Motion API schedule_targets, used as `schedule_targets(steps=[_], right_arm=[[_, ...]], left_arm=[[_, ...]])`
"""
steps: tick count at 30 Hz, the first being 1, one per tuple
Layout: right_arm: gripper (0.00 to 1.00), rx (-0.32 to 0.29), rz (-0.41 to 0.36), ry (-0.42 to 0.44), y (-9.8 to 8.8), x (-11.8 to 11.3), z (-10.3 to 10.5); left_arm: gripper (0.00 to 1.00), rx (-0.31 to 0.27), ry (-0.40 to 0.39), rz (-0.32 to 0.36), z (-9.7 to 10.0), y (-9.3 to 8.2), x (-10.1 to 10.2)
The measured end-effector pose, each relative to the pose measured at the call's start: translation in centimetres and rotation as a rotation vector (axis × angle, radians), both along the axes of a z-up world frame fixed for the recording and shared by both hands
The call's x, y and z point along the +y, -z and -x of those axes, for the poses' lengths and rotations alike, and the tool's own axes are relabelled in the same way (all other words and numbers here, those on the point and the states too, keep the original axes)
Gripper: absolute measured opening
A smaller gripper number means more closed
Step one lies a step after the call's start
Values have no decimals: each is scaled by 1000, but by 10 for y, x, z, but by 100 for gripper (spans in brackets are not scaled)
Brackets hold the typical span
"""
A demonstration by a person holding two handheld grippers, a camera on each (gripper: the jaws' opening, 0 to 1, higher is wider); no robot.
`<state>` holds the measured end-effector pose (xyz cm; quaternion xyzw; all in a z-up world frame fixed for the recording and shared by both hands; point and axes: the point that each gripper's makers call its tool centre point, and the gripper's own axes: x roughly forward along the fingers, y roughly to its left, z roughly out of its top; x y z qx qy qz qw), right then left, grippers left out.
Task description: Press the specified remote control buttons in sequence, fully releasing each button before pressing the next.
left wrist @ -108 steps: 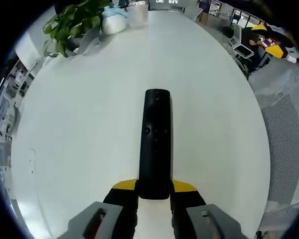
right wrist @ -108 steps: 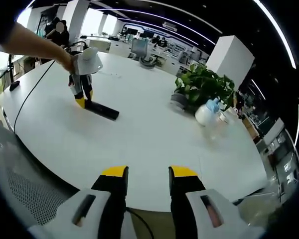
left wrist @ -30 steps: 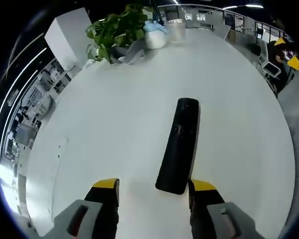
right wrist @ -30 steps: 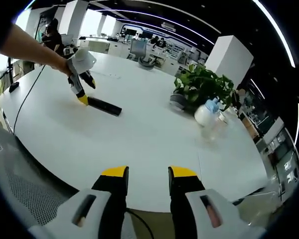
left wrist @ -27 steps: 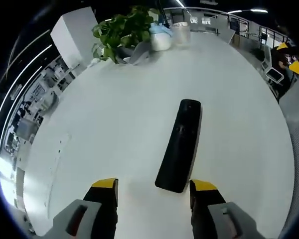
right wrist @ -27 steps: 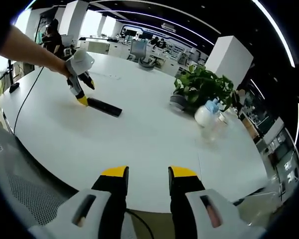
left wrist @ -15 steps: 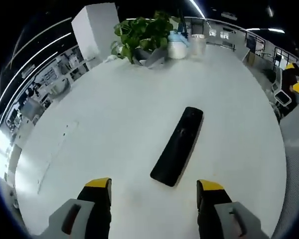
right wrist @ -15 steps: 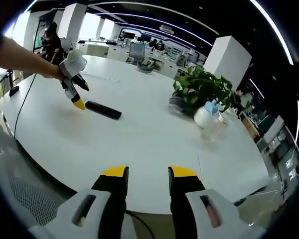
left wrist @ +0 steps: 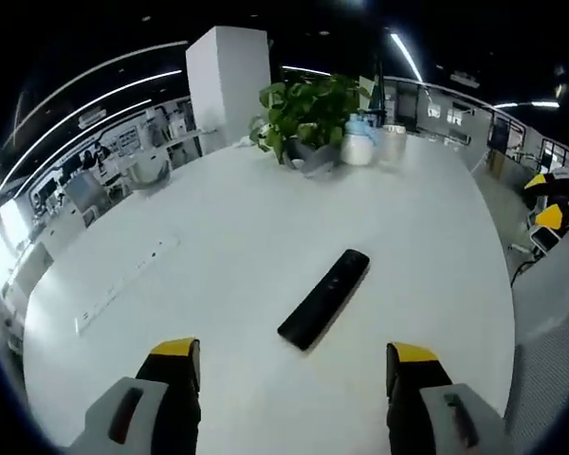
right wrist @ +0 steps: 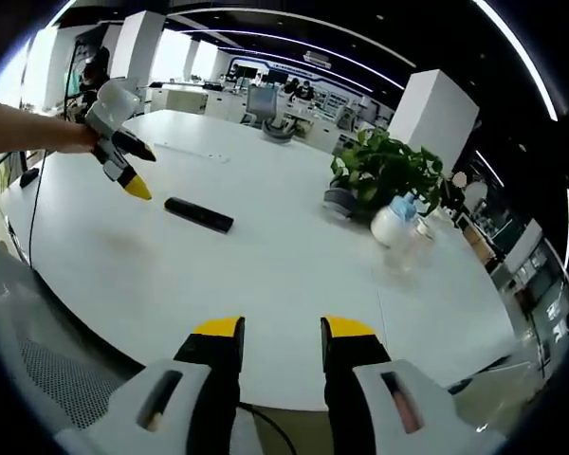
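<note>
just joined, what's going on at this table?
A person is working a black remote control on a big white table with two handheld grippers. The left gripper is open and held off the table, clear of the remote, which lies flat by itself. The right gripper sits open near the table's edge, well away from the remote. A potted plant and a white bottle stand on the far side of the table. Nothing is touching the remote.

Worktop (left wrist: 218, 237): large, white, rounded edge. On it: one black remote control (left wrist: 323, 299), lying flat near the middle; a potted green plant (left wrist: 308, 118) at the far side; a white-and-blue jug-like container (left wrist: 357, 147) and a clear container (right wrist: 404, 248) just beside the plant.
</note>
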<state>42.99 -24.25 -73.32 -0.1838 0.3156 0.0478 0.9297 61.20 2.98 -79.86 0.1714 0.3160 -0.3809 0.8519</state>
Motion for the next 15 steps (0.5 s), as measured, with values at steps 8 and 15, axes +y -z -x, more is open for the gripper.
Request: schedule_targets(steps=[8,15], right_arm=[[33,-10,-5,-1,-2,0,-1],[34,-26,-17,5,-4,0,-2]], left_arm=[[84,-65,-48,70,17,-30,6],[84,-109,-100,168,25,-59,6]])
